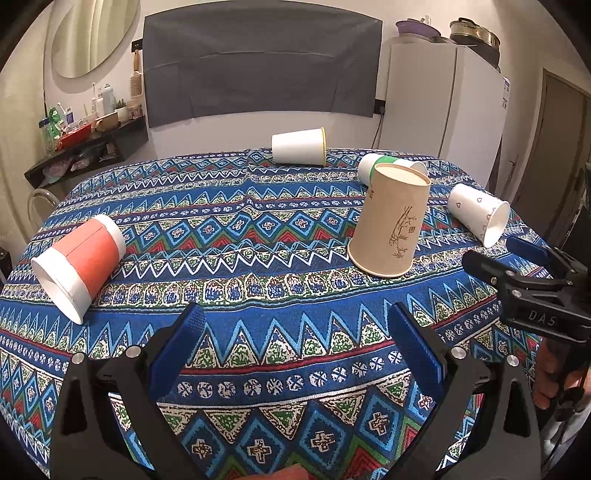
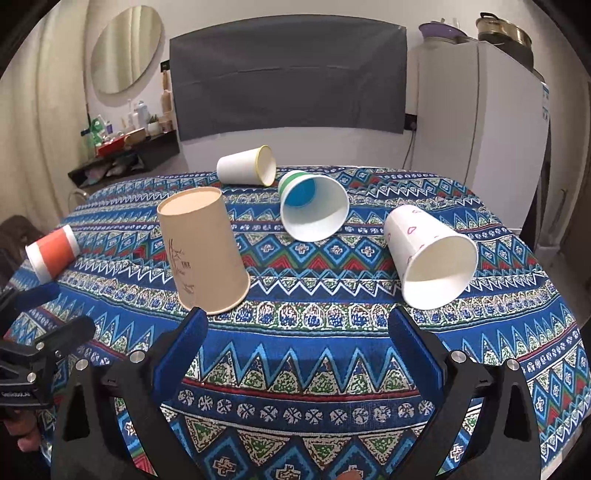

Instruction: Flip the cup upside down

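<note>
Left wrist view: a table draped in a blue patterned tablecloth (image 1: 258, 229) with zigzag and diamond bands, set against a white wall carrying a dark grey cloth panel (image 1: 258, 62). An oval mirror (image 1: 92, 33) hangs at upper left above a cluttered shelf (image 1: 88, 140); a white refrigerator (image 1: 443, 107) with pots on top stands at right.

The brown paper cup (image 1: 391, 221) stands mouth-down on the cloth, right of centre, its closed base uppermost and its long axis near vertical, with a slight lean. Four other cups lie on their sides. The orange-banded cup (image 1: 79, 264) rests at the left edge, mouth toward the camera and to the left. The plain white cup (image 1: 299, 146) lies at the far edge, mouth to the right. The green-banded cup (image 1: 373, 164) lies just behind the brown cup, partly hidden by it. The heart-print cup (image 1: 478, 218) lies at right, mouth toward the lower right.

The left gripper (image 1: 295, 332) hovers above the near cloth, its blue-padded fingers spread wide with nothing between them. The right gripper (image 1: 495, 254) enters from the right, beside the heart-print cup, jaws parted and empty.

Right wrist view: the brown paper cup (image 2: 203, 251) appears left of centre, near the left fingertip; the right gripper (image 2: 295, 332) is spread wide and empty.
</note>
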`<state>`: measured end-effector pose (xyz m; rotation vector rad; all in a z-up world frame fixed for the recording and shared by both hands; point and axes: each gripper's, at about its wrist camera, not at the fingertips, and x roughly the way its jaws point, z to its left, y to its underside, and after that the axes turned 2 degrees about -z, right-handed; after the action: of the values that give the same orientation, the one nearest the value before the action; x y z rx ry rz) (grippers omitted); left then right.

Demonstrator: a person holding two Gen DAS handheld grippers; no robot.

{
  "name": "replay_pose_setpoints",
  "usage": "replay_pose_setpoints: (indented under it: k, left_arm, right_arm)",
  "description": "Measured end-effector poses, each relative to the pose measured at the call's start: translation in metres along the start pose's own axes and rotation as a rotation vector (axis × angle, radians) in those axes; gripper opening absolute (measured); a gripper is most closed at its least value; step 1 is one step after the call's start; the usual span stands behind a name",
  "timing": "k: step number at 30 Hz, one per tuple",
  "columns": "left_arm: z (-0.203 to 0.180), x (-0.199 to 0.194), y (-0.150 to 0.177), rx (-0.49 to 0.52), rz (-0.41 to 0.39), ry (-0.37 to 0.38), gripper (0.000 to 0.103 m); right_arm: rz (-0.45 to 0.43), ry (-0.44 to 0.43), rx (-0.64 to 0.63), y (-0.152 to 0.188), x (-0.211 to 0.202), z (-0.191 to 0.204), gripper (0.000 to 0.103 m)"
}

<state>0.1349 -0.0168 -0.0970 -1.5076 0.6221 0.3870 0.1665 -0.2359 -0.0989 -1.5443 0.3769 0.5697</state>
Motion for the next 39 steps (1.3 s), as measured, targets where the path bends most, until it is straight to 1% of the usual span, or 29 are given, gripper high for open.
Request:
replay_pose_setpoints:
  k: [3,5,9,12,16,19,25,31,39]
  left_arm:
    - [0.002,0.0,0.001,-0.013,-0.007,-0.023,0.097]
    - [0.004,-0.001,0.001,-0.022,-0.013,-0.014,0.097]
    - [0.009,-0.003,0.001,-0.046,-0.015,-0.02,0.097]
    - [0.01,-0.003,0.002,-0.058,-0.019,-0.031,0.097]
    - [0.008,-0.005,0.002,-0.046,-0.027,-0.029,0.097]
    - [0.008,-0.004,0.002,-0.051,-0.015,-0.029,0.097]
    - [0.009,-0.006,0.003,-0.055,-0.025,-0.023,0.097]
    - [0.01,-0.002,0.003,-0.057,-0.006,-0.021,0.097]
    - [0.009,0.001,0.001,-0.054,-0.001,-0.026,0.097]
  right_arm:
    - [0.0,-0.028,-0.006,0.001,0.0,0.002,0.094]
    - [-0.012,-0.031,-0.024,0.001,-0.002,0.005,0.095]
    - [-0.037,-0.018,-0.048,0.001,-0.006,0.01,0.095]
    - [-0.039,-0.018,-0.046,0.002,-0.007,0.01,0.095]
    - [-0.051,-0.012,-0.048,0.002,-0.009,0.01,0.095]
    - [-0.046,-0.02,-0.044,0.002,-0.007,0.008,0.095]
    - [-0.049,-0.033,-0.036,0.002,-0.007,0.007,0.095]
    - [-0.042,-0.055,-0.02,0.001,-0.006,0.003,0.095]
    - [-0.043,-0.077,0.005,0.002,-0.006,0.0,0.095]
